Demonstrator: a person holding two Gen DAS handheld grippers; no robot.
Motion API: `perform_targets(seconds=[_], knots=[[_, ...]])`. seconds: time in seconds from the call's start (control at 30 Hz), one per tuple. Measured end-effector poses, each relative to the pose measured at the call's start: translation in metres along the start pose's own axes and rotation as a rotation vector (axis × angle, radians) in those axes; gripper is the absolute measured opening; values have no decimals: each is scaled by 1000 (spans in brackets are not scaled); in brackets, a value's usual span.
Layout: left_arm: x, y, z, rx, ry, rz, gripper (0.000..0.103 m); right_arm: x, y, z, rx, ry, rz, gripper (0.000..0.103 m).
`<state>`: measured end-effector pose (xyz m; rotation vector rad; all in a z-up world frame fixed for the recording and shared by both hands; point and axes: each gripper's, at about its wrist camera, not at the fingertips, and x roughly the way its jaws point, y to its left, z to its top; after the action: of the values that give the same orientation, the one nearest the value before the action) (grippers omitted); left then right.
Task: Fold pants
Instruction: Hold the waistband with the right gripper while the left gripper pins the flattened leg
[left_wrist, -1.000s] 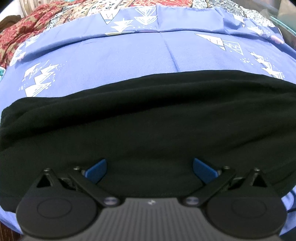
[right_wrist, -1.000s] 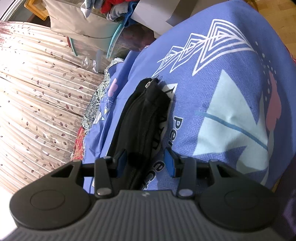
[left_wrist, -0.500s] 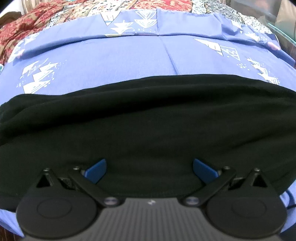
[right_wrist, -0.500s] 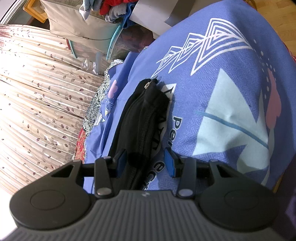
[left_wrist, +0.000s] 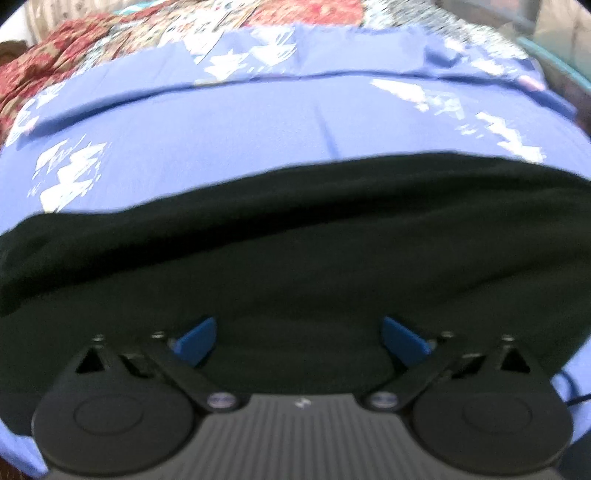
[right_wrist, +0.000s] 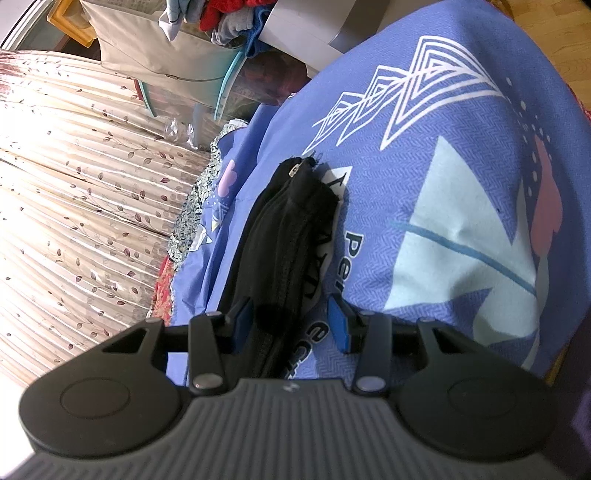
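Nearest, the left gripper (left_wrist: 299, 338) hangs over the black pants (left_wrist: 295, 266), its jaws spread wide and just closing a little, pinching nothing. The right gripper (right_wrist: 291, 321) stands half-spread astride the pants' edge, its pads clear of the cloth. Beyond, the pants lie as a flat, layered band on the blue sheet (left_wrist: 221, 133); folding looks well along, perhaps one fold left.

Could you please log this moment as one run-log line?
left tool: open over black pants, jaws just closing slightly | right tool: open astride pants edge | surface: blue printed sheet
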<state>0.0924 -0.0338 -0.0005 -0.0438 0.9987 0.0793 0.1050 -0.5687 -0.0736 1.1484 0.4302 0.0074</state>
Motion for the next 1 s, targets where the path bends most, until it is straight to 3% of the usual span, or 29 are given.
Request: perform_targets(seconds=[0.17, 0.4, 0.5, 0.63, 1.0], knots=[[-10, -21, 18, 65, -54, -56, 103, -1, 0, 1, 0, 2, 0, 47], [3, -66, 42, 138, -33, -115, 103, 0, -1, 4, 7, 11, -1, 47], [9, -76, 39, 169, -25, -108, 103, 1, -1, 5, 12, 17, 0, 47], [29, -78, 25, 184, 52, -79, 103, 3, -1, 7, 18, 27, 2, 47], [28, -70, 15, 177, 24, -83, 103, 1, -2, 4, 20, 20, 12, 47]])
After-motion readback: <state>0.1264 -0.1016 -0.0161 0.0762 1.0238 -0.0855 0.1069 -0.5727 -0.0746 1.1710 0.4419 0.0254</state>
